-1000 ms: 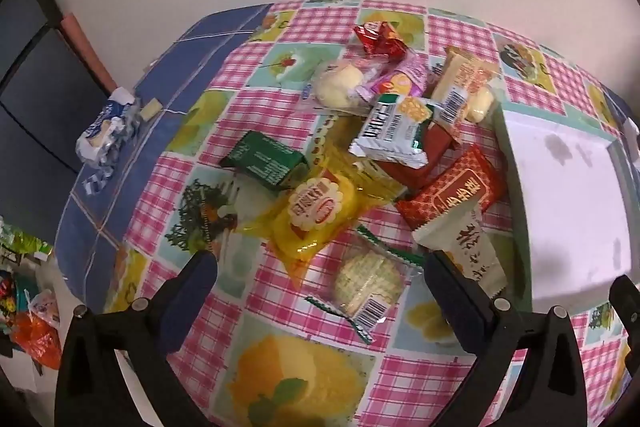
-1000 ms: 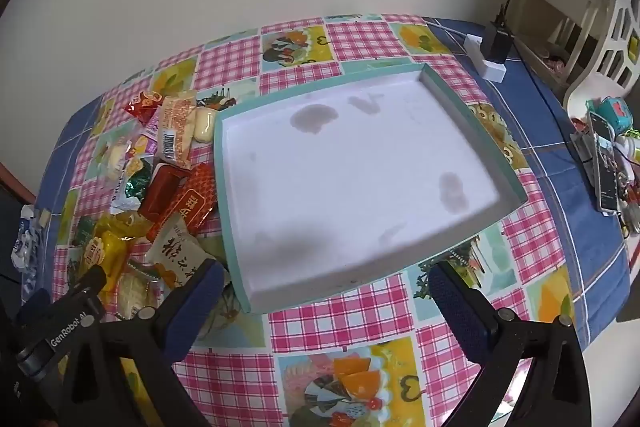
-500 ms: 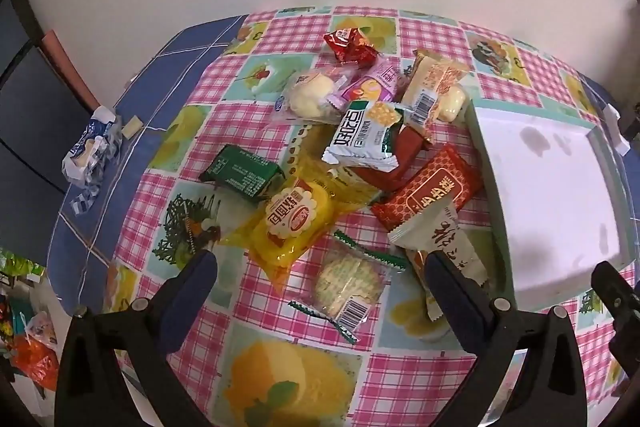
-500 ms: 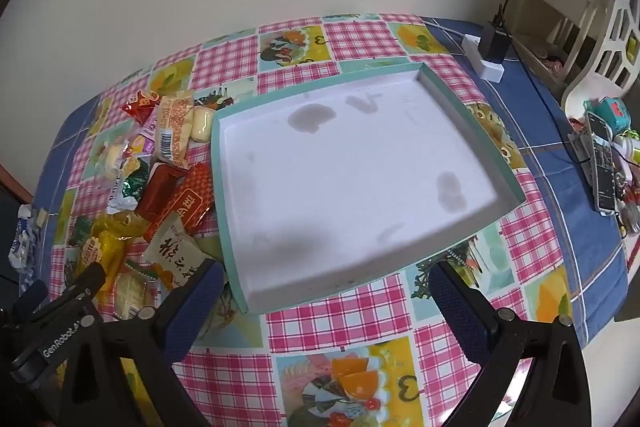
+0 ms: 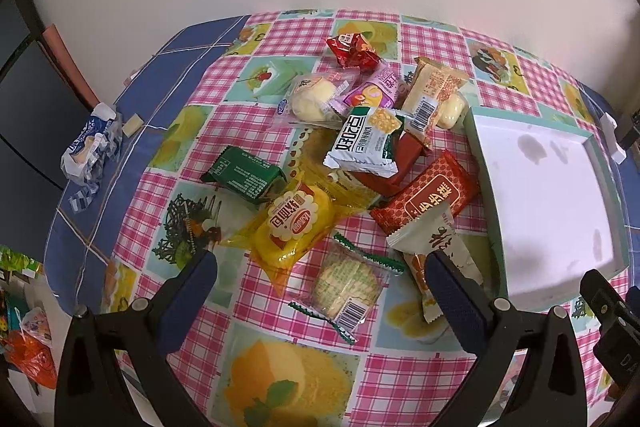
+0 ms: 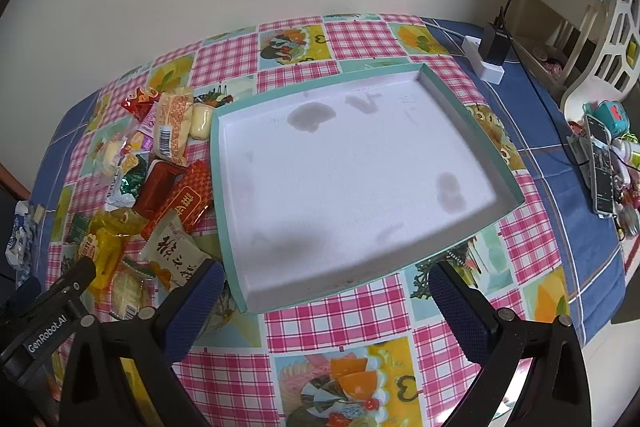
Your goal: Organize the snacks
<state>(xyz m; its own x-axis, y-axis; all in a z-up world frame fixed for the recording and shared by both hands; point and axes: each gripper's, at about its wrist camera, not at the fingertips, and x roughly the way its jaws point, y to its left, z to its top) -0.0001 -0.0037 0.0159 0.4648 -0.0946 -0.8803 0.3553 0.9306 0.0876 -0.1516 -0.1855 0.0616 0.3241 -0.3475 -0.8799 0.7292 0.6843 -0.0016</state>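
Observation:
A heap of wrapped snacks lies on the checked tablecloth: a yellow pack (image 5: 294, 227), a clear-wrapped cracker pack (image 5: 346, 283), a green pack (image 5: 244, 175), a red-orange pack (image 5: 430, 197), a white-green pack (image 5: 366, 141). My left gripper (image 5: 320, 291) hangs open above the cracker pack, holding nothing. To the right sits a shallow white tray with a teal rim (image 6: 474, 125), nothing in it. My right gripper (image 6: 324, 301) is open over the tray's near edge. The snack heap (image 6: 168, 179) lies left of the tray.
A crumpled blue-white wrapper (image 5: 92, 147) lies at the table's left edge. A white power strip with a black plug (image 6: 490, 53) and a phone among clutter (image 6: 602, 163) sit on the blue cloth at right. A wall runs behind the table.
The left gripper has pulled back and risen, so the snack heap sits farther off and more of the tray shows. The right gripper has barely moved.

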